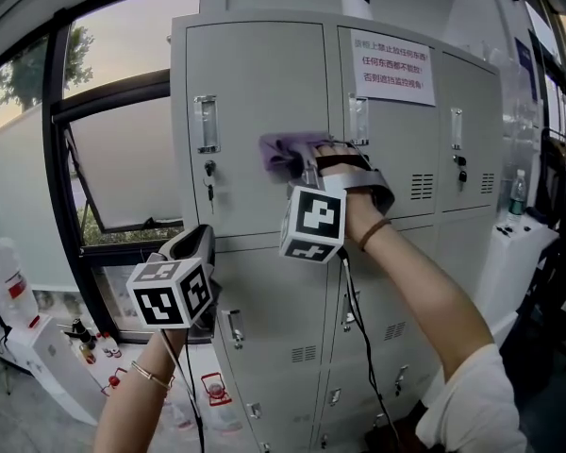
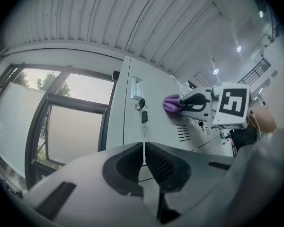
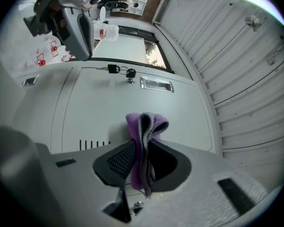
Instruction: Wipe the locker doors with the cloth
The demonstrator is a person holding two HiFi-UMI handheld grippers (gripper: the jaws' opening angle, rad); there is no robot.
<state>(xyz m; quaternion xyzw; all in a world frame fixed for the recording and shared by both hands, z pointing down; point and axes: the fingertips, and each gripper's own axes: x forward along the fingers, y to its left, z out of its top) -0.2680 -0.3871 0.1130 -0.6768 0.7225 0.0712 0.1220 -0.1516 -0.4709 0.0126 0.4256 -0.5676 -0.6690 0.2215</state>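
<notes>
Pinched between the right gripper's (image 3: 142, 148) jaws, the folded purple cloth (image 3: 145, 122) looks pressed against the upper-left locker door (image 1: 255, 92), near its right edge. Wiping of this door seems to be under way. The next stroke calls for steady pressure sweeping left, steering clear of the keys (image 1: 208, 182) hanging from its lock. Lower down, the left gripper (image 2: 144, 157) is held off the doors, jaws pressed together on nothing. Every locker door is shut, so any contents are hidden.

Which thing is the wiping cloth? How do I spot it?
Look at the tall grey metal lockers beside the window. Against the top-left door, the right claw pinches a soft folded purple cloth. It is the only purple thing there.
</notes>
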